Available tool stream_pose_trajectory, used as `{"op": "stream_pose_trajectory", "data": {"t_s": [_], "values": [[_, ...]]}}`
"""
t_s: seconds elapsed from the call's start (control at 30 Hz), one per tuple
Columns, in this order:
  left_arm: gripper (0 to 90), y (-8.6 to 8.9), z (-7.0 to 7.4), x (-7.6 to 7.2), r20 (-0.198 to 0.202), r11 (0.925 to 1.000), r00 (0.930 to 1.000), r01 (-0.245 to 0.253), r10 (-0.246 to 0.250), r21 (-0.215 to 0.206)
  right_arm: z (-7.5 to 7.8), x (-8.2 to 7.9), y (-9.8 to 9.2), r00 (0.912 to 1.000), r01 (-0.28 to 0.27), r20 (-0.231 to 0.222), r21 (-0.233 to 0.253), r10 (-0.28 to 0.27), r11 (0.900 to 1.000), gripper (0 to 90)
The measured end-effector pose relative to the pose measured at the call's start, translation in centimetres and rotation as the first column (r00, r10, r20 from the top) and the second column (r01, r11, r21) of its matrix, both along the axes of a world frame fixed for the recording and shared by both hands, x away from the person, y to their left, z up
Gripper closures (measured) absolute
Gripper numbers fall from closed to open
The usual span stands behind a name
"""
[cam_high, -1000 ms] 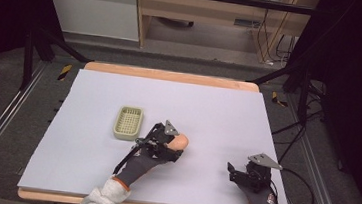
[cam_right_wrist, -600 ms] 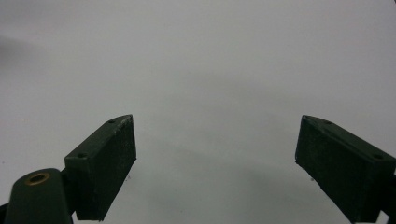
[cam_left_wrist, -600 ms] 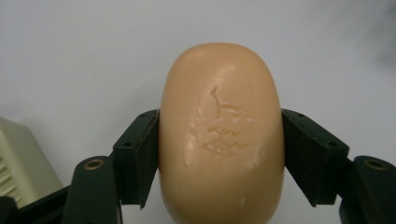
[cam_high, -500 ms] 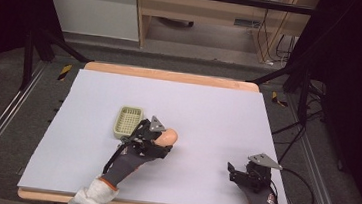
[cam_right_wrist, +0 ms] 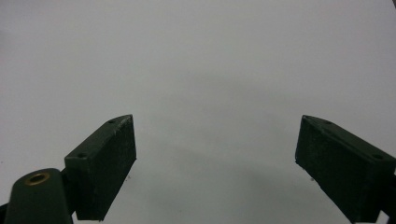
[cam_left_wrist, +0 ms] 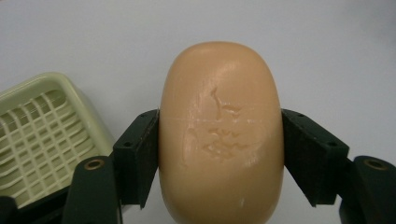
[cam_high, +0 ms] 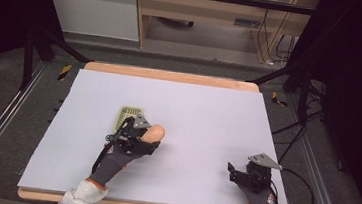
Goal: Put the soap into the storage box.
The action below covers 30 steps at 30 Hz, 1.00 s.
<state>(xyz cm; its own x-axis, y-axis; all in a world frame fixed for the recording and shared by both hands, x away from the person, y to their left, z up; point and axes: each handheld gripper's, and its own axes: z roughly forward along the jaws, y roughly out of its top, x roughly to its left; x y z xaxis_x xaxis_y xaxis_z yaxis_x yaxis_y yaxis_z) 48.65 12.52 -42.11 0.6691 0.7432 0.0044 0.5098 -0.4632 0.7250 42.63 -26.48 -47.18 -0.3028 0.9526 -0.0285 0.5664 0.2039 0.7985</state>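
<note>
High view: left gripper (cam_high: 151,135) holds the soap bar (cam_high: 155,132) over the desk (cam_high: 208,114), just right of the green soap dish (cam_high: 126,114); right gripper (cam_high: 242,172) idles well apart.
Left gripper view: fingers (cam_left_wrist: 140,156) clamp the bar's sides; dish at left.
Right gripper view: fingers wide, nothing between.
Judged step: carrying; next, shift over the dish, lower, release

Peach-tan soap (cam_left_wrist: 221,135), faint embossed mark; pale green dish (cam_left_wrist: 39,135), grid-patterned; black tongs (cam_left_wrist: 221,161); pale lavender-grey tabletop (cam_high: 208,114).

Left gripper (cam_high: 151,135) clamped, right gripper (cam_high: 235,171) jaws wide apart.
</note>
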Motion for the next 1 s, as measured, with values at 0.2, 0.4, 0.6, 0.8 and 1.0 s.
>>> {"op": "stream_pose_trajectory", "data": {"t_s": [0.2, 0.4, 0.6, 0.8, 1.0], "values": [[31.5, 1.4, 0.3, 0.2, 0.013, 0.9992, 0.9993, -0.035, 0.035, -0.018, 0.0, 0.0, 0.1, 0.9999, -0.007, -0.009, 0.006, 0.007, 1.000, 12.6], [31.6, 2.8, 0.6, 0.6, 0.021, 0.9962, 0.9966, -0.079, 0.080, -0.036, 0.0, 0.0, 0.2, 0.9999, -0.009, -0.007, 0.006, 0.009, 1.000, 12.6], [31.5, 3.8, 0.8, 1.3, 0.027, 0.9931, 0.9936, -0.108, 0.109, -0.045, 0.0, 0.0, 0.2, 0.9999, -0.009, -0.005, 0.009, 0.009, 1.000, 12.6], [31.6, 5.1, 1.2, 2.1, 0.033, 0.9873, 0.9883, -0.147, 0.149, -0.060, 0.0, 0.0, 0.2, 0.9999, -0.010, -0.004, 0.007, 0.010, 1.000, 12.6], [31.6, 5.9, 1.1, 2.7, 0.032, 0.9824, 0.9833, -0.177, 0.179, -0.059, -0.1, 0.1, 0.1, 0.9999, -0.009, -0.006, 0.007, 0.009, 1.000, 12.6]]}}
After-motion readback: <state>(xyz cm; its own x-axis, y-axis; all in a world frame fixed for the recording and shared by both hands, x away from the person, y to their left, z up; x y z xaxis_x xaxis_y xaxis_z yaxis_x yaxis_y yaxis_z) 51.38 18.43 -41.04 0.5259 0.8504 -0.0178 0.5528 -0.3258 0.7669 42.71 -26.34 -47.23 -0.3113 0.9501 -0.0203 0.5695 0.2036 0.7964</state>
